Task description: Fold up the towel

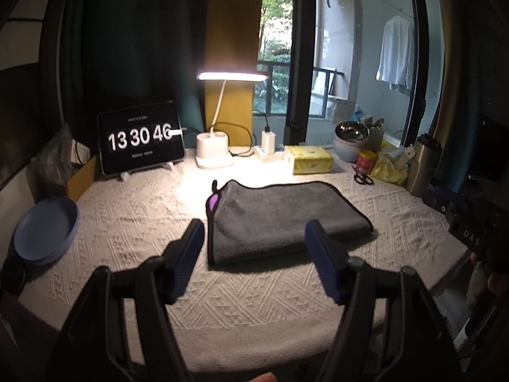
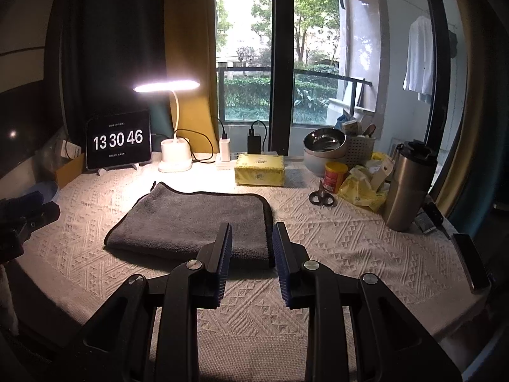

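A grey towel (image 1: 280, 216) with black trim lies folded flat on the white knitted tablecloth; a purple tag shows at its far left corner. It also shows in the right wrist view (image 2: 197, 219). My left gripper (image 1: 254, 232) is open and empty, above the towel's near edge. My right gripper (image 2: 253, 232) is open with a narrow gap and empty, near the towel's near right corner. The right gripper's body shows at the right edge of the left wrist view (image 1: 477, 222); the left one shows at the left edge of the right wrist view (image 2: 22, 216).
At the back stand a tablet clock (image 2: 119, 143), a lit desk lamp (image 2: 175, 156), a yellow tissue box (image 2: 259, 169), steel bowls (image 2: 324, 146), a red can (image 2: 335, 176), scissors (image 2: 322, 197) and a steel tumbler (image 2: 408, 187). A blue plate (image 1: 44, 229) sits left; a phone (image 2: 470, 261) lies right.
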A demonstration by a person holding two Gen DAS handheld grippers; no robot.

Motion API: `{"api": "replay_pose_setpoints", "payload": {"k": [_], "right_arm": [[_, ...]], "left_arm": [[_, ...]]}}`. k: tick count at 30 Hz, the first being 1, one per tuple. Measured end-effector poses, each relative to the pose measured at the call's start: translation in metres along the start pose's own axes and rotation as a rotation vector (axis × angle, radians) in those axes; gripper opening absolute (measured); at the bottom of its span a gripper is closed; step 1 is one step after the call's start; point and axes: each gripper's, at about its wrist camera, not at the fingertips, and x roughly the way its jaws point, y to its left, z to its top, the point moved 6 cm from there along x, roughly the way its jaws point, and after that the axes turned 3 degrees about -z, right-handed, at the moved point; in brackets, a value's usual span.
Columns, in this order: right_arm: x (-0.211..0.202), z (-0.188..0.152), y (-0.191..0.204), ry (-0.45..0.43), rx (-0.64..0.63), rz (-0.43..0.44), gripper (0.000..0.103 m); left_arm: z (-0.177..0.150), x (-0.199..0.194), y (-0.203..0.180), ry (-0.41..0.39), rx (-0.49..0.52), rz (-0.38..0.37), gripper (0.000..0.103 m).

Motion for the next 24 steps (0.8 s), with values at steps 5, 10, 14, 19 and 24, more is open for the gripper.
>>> {"api": "replay_pose_setpoints", "payload": {"k": [5,10,14,19,24], "right_arm": [[-0.021,0.004,0.000,-0.035,-0.005,-0.006,0.029],[-0.043,0.010,0.001,-0.079,-0.016,-0.004,0.029],[-0.062,0.017,0.002,-0.124,-0.025,0.000,0.029],[-0.094,0.029,0.004,-0.224,-0.034,0.016,0.054],[-0.127,0.038,0.003,-0.349,-0.030,0.037,0.061]], "left_arm": [[0.006,-0.020,-0.003,-0.052,0.009,0.002,0.072],[0.015,-0.045,-0.011,-0.134,0.018,-0.017,0.091],[0.023,-0.063,-0.014,-0.192,0.016,-0.020,0.092],[0.031,-0.085,-0.012,-0.267,-0.007,-0.005,0.092],[0.036,-0.106,-0.008,-0.346,-0.014,0.059,0.093]]}}
